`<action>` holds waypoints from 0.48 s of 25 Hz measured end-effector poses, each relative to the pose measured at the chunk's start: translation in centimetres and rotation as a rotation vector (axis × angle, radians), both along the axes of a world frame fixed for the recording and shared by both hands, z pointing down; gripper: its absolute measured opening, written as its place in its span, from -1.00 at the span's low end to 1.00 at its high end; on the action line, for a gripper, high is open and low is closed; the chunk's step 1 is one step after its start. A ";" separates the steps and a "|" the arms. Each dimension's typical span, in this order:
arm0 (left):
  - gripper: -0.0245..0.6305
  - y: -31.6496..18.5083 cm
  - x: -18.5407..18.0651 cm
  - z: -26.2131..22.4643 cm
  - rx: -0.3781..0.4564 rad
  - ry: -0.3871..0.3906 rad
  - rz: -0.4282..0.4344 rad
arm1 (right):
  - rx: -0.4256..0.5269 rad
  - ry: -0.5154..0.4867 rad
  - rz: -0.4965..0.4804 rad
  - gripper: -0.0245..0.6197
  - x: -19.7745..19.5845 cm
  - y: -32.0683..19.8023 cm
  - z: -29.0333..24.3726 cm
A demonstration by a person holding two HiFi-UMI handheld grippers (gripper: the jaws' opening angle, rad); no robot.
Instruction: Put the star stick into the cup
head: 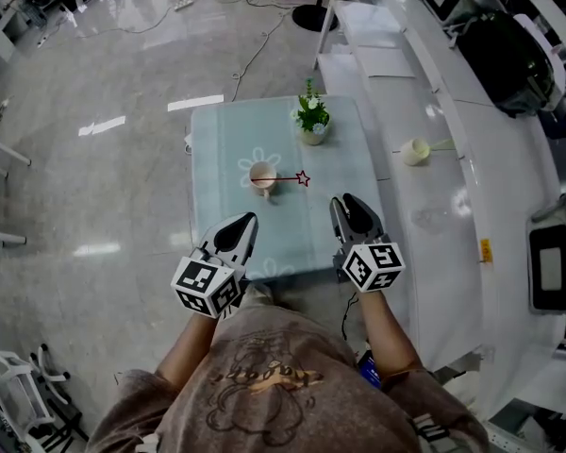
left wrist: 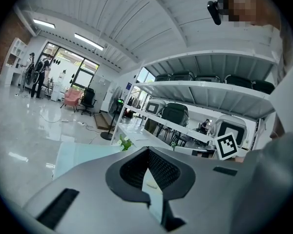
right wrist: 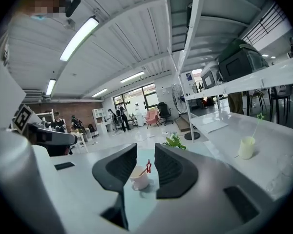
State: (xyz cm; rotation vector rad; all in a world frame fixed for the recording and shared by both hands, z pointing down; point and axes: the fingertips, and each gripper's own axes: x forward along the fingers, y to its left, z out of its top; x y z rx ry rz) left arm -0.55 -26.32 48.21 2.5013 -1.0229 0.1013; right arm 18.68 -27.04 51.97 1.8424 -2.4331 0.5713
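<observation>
We are looking down on a square table (head: 217, 140) under a smooth, pale teal cloth printed with faint flowers. We are judging the task as good as finished. We are holding both tongs back at the near edge. The left gripper (head: 246, 223) is pressed together on nothing, and the right gripper (head: 351, 204) is spread and empty, its ribbed black pads facing the cup (head: 261, 176). That small, round, cream cup is standing mid-table, and the thin star stick (head: 291, 177) is leaning in it, its red outline star poking over the rim.
</observation>
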 end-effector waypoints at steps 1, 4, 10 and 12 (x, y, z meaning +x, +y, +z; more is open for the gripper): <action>-0.86 0.3 0.2 -0.1 0.005 -0.001 0.002 | 0.006 0.009 -0.004 -0.60 0.1 0.6 -0.4; -0.86 1.4 0.7 -0.8 0.019 0.001 0.002 | 0.017 0.027 -0.014 -0.61 0.5 2.6 -1.5; -0.86 3.3 0.3 -1.9 0.041 0.001 -0.033 | 0.034 0.046 -0.020 -0.63 0.8 6.1 -2.8; -0.86 3.7 0.1 -2.0 0.048 -0.003 -0.046 | 0.041 0.052 -0.035 -0.66 0.6 7.0 -3.2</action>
